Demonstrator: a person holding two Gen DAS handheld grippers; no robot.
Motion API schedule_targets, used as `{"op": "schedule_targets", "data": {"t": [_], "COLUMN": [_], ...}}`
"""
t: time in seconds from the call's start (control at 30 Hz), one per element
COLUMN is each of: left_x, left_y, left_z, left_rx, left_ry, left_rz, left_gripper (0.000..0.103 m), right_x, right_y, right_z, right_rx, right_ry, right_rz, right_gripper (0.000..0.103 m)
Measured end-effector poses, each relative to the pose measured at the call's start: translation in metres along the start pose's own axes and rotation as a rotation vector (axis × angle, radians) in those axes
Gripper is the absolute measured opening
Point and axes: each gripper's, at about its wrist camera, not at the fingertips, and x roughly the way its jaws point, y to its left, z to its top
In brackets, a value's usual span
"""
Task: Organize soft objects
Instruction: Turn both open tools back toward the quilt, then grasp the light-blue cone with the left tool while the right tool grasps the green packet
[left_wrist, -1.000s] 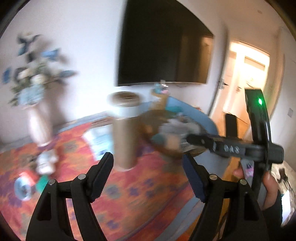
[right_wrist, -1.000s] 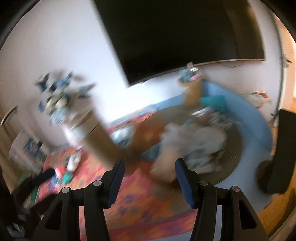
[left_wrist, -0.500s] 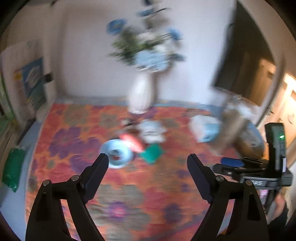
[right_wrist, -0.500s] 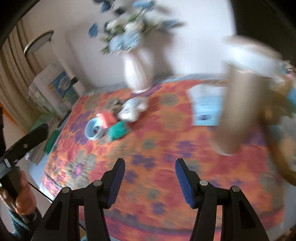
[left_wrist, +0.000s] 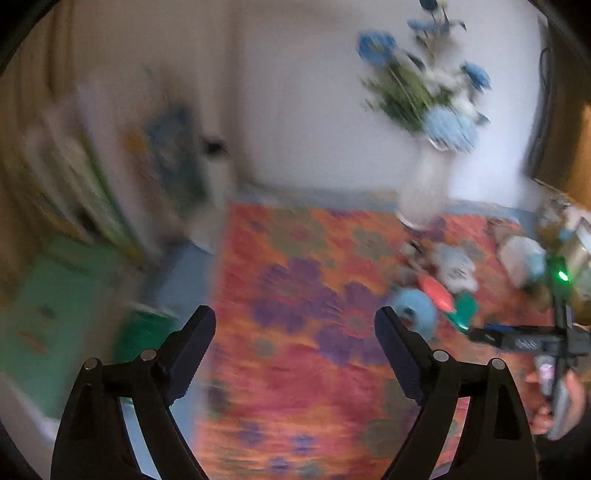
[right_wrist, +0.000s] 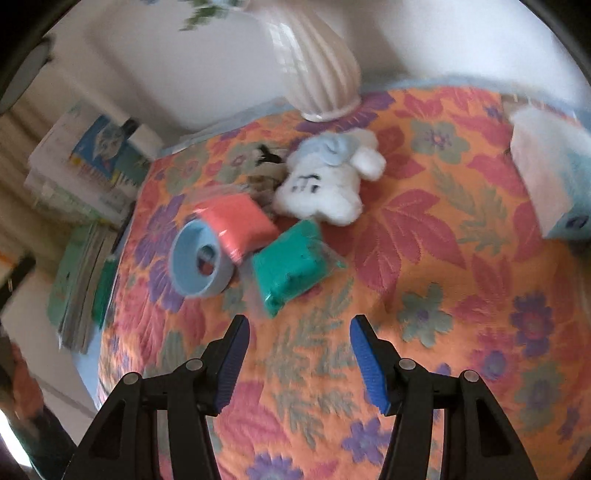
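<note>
On the floral cloth (right_wrist: 424, 229) lie a white plush toy (right_wrist: 325, 184), a coral soft packet (right_wrist: 236, 225), a green soft packet (right_wrist: 291, 266) and a light blue ring-shaped object (right_wrist: 199, 258). My right gripper (right_wrist: 299, 350) is open and empty, just in front of the green packet. My left gripper (left_wrist: 295, 339) is open and empty, above the cloth's left part; the same pile shows blurred to its right: the blue ring (left_wrist: 413, 314), the coral packet (left_wrist: 436, 291) and the plush toy (left_wrist: 454, 266). The right gripper's body (left_wrist: 524, 339) shows at the right edge.
A white ribbed vase (right_wrist: 314, 62) with blue flowers (left_wrist: 424, 88) stands at the cloth's far edge. A white and blue pack (right_wrist: 550, 181) lies at the right. Stacked books and boxes (right_wrist: 92, 177) stand beside the cloth's left edge.
Both grippers have swung left, away from the basket and cardboard tube. The right gripper has come down close to the pile of soft things. Both stay open.
</note>
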Motion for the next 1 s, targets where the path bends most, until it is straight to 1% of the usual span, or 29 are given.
{"op": "schedule_targets", "data": {"t": [0.03, 0.1, 0.17, 0.2, 0.3, 0.4, 0.5, 0.53, 0.57, 0.6, 0.63, 0.73, 0.83, 0.9, 0.93, 1.0], "left_x": [0.012, 0.047, 0.075, 0.082, 0.094, 0.105, 0.113, 0.116, 0.118, 0.121, 0.120, 0.113, 0.101, 0.087, 0.081, 0.071], "left_y": [-0.006, -0.031, -0.059, -0.068, -0.085, -0.094, -0.096, -0.096, -0.096, -0.097, -0.096, -0.098, -0.094, -0.092, -0.091, -0.090], "left_z": [-0.003, -0.016, -0.024, -0.026, -0.025, -0.018, -0.018, -0.019, -0.019, -0.019, -0.021, -0.023, -0.029, -0.035, -0.038, -0.045], "left_rx": [0.000, 0.021, 0.081, 0.106, 0.172, 0.199, 0.205, 0.202, 0.200, 0.202, 0.206, 0.225, 0.210, 0.201, 0.195, 0.171], "left_ry": [0.017, 0.062, 0.105, 0.112, 0.107, 0.109, 0.108, 0.109, 0.114, 0.122, 0.121, 0.092, 0.087, 0.069, 0.067, 0.078], "left_rz": [-0.039, -0.134, -0.198, -0.208, -0.204, -0.196, -0.184, -0.182, -0.182, -0.194, -0.210, -0.188, -0.198, -0.204, -0.214, -0.263], "left_gripper": [0.087, 0.087, 0.087, 0.087, 0.087, 0.087, 0.086, 0.085, 0.080, 0.068, 0.064, 0.057, 0.056, 0.056, 0.056, 0.056], "right_x": [-0.002, 0.000, 0.003, 0.004, 0.009, 0.015, 0.018, 0.019, 0.020, 0.020, 0.020, 0.016, 0.005, -0.005, -0.011, -0.019], "right_y": [-0.002, -0.001, 0.001, 0.003, 0.014, 0.022, 0.027, 0.029, 0.031, 0.032, 0.033, 0.033, 0.030, 0.028, 0.027, 0.023], "right_z": [0.002, 0.005, 0.007, 0.008, 0.012, 0.018, 0.021, 0.021, 0.021, 0.020, 0.019, 0.014, 0.000, -0.014, -0.024, -0.042], "right_rx": [0.023, 0.040, 0.051, 0.046, 0.026, 0.025, -0.007, -0.021, -0.036, -0.054, -0.066, -0.084, -0.126, -0.191, -0.235, -0.307], "right_ry": [-0.036, -0.050, -0.065, -0.070, -0.093, -0.120, -0.140, -0.146, -0.150, -0.154, -0.159, -0.159, -0.143, -0.122, -0.106, -0.070], "right_rz": [0.016, 0.018, 0.011, 0.001, -0.044, -0.075, -0.120, -0.135, -0.149, -0.163, -0.159, -0.136, -0.106, -0.094, -0.097, -0.095], "right_gripper": [0.057, 0.058, 0.058, 0.059, 0.059, 0.059, 0.059, 0.058, 0.052, 0.050, 0.047, 0.045, 0.045, 0.045, 0.045, 0.045]}}
